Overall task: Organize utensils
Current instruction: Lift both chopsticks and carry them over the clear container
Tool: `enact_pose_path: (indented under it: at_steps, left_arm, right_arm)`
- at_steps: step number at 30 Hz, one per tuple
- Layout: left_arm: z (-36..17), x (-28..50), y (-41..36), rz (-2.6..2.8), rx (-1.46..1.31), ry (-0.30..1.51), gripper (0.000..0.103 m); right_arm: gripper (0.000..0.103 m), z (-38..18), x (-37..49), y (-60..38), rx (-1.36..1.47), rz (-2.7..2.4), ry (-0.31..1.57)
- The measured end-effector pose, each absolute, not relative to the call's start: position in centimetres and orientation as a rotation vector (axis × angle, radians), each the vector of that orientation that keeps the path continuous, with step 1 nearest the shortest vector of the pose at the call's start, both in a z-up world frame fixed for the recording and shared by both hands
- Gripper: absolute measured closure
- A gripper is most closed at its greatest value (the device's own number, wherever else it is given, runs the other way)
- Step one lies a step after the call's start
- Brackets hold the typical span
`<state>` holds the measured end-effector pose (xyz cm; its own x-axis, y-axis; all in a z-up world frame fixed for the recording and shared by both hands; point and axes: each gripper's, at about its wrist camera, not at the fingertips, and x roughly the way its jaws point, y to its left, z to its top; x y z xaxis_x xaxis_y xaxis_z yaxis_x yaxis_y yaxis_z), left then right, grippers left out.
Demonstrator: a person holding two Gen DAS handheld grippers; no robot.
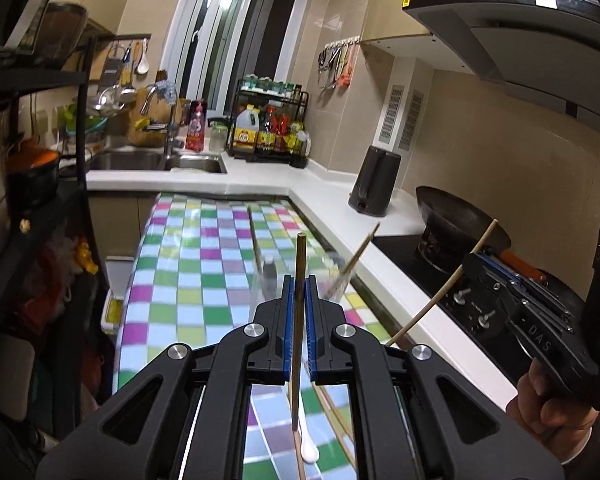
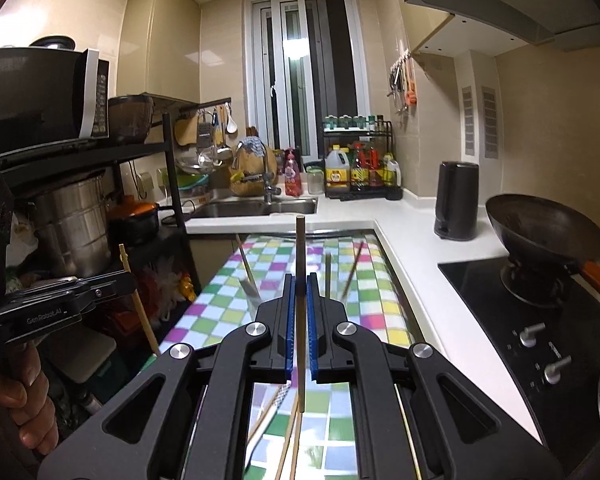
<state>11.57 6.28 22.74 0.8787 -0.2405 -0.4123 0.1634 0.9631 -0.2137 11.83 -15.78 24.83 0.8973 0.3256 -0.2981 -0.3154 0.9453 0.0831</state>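
My left gripper clamped on dark chopstick, stick upright, above checkered table. My right gripper clamped on pale chopstick, also upright, above same table. Clear glass stands on table just beyond left fingertips, holding two leaning sticks. More chopsticks lie flat on table beneath right gripper.

On the desk a glass stands at 12 o'clock holding chopsticks. The sink lies behind it; kettle and wok at 2 o'clock.
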Motion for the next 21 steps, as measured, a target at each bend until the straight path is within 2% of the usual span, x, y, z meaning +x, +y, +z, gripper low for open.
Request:
enact_pose_path:
  at_steps: [12,16,21]
  left_arm:
    - [31.1,20.1,4.4,-0.202,-0.127,0.255,0.098]
    - [29.5,23.7,3.5,-0.19,-0.112,0.287,0.098]
    - [24.9,27.3,2.4,-0.2,-0.081,0.384,0.098]
  right_arm:
    - [0.097,32.6,19.1,-13.9,0.029,0.365,0.175]
    - [0.097,31.6,22.0,-13.5,0.033,0.344,0.186]
    - [0.097,27.9,25.0,-12.9,0.017,0.325,0.25]
